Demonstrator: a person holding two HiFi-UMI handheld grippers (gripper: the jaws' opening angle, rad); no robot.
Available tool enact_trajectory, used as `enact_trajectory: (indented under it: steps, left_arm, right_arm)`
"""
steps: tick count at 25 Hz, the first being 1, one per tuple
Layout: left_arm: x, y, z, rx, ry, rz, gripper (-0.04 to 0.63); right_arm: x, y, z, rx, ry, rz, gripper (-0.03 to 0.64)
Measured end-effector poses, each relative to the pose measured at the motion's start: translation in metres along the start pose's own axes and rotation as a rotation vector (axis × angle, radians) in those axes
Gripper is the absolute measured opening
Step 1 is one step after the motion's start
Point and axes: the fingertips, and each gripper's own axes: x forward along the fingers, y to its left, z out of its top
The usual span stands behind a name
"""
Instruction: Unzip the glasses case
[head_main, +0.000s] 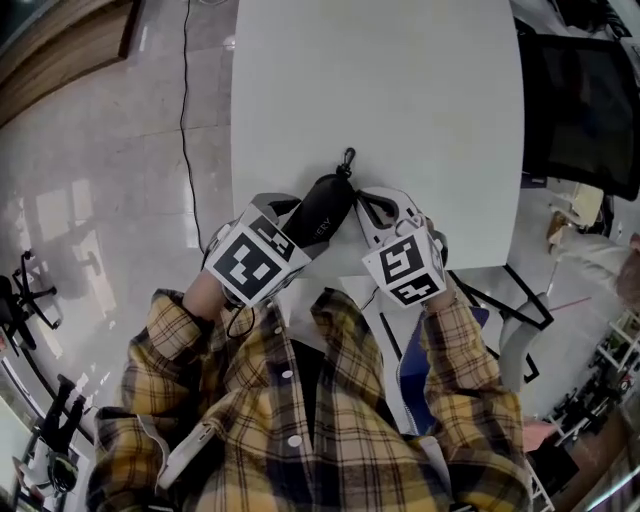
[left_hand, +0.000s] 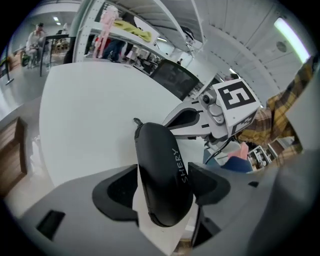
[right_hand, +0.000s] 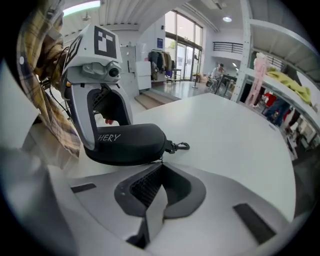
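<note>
My left gripper (left_hand: 162, 189) clamps the black glasses case (head_main: 325, 208) on the white table (head_main: 400, 100). My right gripper (right_hand: 159, 172) has its jaws pressed together, tips at the case's zipper seam.

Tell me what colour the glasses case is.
The glasses case is black, clearest in the left gripper view.

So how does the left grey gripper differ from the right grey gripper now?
The left gripper has its jaws apart, clamped on the body of the black oval glasses case. The right gripper has its jaws together, tips against the case near its clip. The left gripper spans the case's width, while the right gripper meets only its edge. Both carry marker cubes.
</note>
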Motion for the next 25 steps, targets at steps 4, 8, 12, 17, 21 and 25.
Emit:
enact_trajectory:
  steps: [4,8,12,17,21,25]
  left_arm:
    - [0.011,-0.015,0.012,0.217,0.031,0.014,0.325]
    - [0.024,-0.041,0.039,0.433,-0.003,0.025,0.327]
    - [0.040,-0.068,0.041,0.680,0.032,0.019,0.327]
    - [0.063,-0.080,0.020,0.858,0.120,0.027,0.327]
    - [0.068,-0.083,0.015,0.889,0.123,0.028,0.325]
    - [0.070,-0.082,0.013,0.895,0.122,0.012,0.321]
  right_arm:
    - [-0.032,0.005,-0.038,0.190,0.009,-0.103,-0.002]
    - [-0.055,0.019,-0.071,0.379,0.023,-0.190,-0.002]
    - [-0.065,0.044,-0.083,0.557,0.003,-0.225,-0.001]
    - [-0.068,0.068,-0.094,0.678,-0.031,-0.231,-0.002]
    - [-0.068,0.072,-0.101,0.678,-0.046,-0.231,-0.001]
    - [-0.067,0.068,-0.105,0.605,-0.035,-0.231,-0.002]
